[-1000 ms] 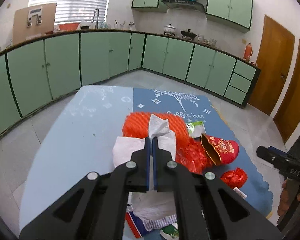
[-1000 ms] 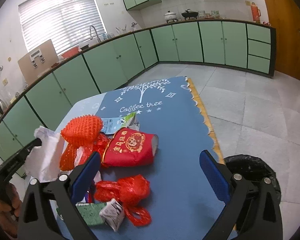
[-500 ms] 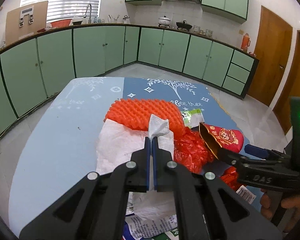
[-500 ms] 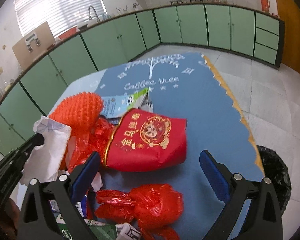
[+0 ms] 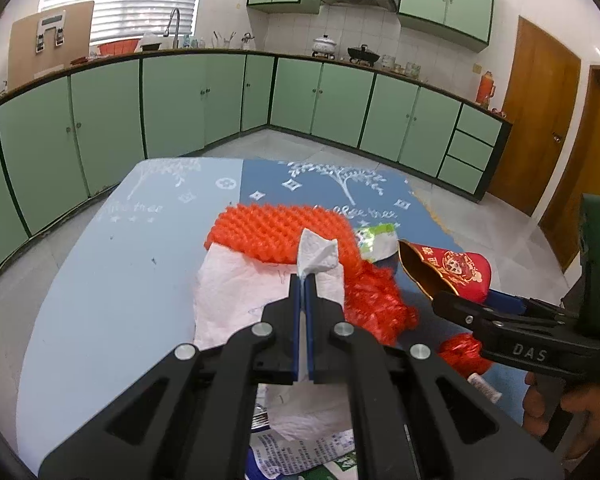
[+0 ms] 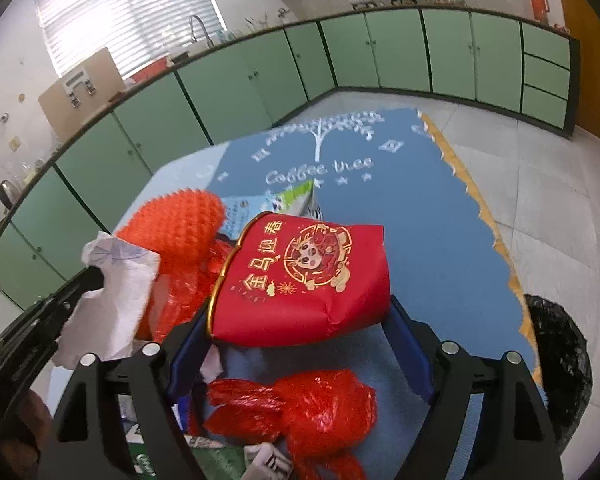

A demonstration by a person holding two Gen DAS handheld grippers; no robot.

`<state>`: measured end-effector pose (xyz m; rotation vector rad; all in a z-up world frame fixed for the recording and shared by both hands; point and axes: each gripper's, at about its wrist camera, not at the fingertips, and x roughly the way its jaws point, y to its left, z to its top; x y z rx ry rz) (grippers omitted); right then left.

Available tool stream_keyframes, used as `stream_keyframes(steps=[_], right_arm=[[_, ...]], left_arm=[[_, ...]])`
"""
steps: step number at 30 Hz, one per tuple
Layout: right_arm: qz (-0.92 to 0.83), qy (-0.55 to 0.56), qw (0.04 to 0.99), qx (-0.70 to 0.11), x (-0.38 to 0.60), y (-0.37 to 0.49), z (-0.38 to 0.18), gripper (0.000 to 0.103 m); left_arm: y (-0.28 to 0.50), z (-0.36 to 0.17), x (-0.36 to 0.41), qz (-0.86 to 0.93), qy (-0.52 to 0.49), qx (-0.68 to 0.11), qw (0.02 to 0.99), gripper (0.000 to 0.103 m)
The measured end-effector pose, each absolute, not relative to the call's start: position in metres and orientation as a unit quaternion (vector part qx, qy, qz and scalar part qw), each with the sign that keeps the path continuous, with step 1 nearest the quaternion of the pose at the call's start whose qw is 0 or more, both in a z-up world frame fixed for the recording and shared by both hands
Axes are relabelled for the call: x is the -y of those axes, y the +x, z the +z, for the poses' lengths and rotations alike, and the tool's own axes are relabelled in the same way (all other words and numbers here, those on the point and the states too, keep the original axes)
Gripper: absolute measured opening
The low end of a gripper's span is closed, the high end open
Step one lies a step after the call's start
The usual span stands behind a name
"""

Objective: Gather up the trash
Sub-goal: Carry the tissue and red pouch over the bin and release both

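My left gripper (image 5: pixel 303 276) is shut on a white paper tissue (image 5: pixel 236 300), which hangs from it over the trash pile; the same tissue (image 6: pixel 112 292) shows at the left of the right wrist view. A red paper bag with gold print (image 6: pixel 300 276) lies on its side between the blue pads of my right gripper (image 6: pixel 300 308). The jaws are closing, with the pads right at the bag's two sides. In the left wrist view the right gripper (image 5: pixel 472 300) reaches in under the red bag (image 5: pixel 456 272).
An orange foam net (image 5: pixel 276 232), crumpled red plastic (image 6: pixel 312 404), a milk carton (image 6: pixel 276 204) and printed wrappers (image 5: pixel 300 452) lie on the blue tablecloth (image 6: pixel 412 216). A black-lined bin (image 6: pixel 556 364) stands on the floor at the table's right edge. Green cabinets line the walls.
The right gripper has moved forward and down, so the red bag now lies between its pads, and its jaws have narrowed. The left gripper still holds the tissue in about the same place.
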<state>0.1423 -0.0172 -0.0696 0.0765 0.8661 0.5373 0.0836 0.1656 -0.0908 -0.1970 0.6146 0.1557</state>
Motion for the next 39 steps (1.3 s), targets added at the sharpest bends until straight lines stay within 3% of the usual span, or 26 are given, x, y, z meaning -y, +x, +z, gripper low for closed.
stream_keyframes(steps=[11,20,29,39], right_arm=[[0.225,0.066,0.909,-0.345,0.088,0.121,-0.009,0.081],[0.129,0.082,0.934,-0.323,0.185,0.100,0.003,0.081],[0.015,0.091,0.936,-0.340,0.281,0.087,-0.023,0.081],[-0.019,0.111,0.914,-0.390,0.322,0.092,-0.082,0.081]], left_arm=[[0.074,-0.035,-0.118,0.010,-0.086,-0.238,0.967,0.001],[0.093,-0.012,-0.034,-0.106,-0.080,-0.210,0.969,0.001],[0.127,-0.029,0.061,-0.211,-0.069,-0.229,0.948,0.001],[0.168,-0.097,0.129,-0.249,-0.035,-0.301,0.920,0.002]])
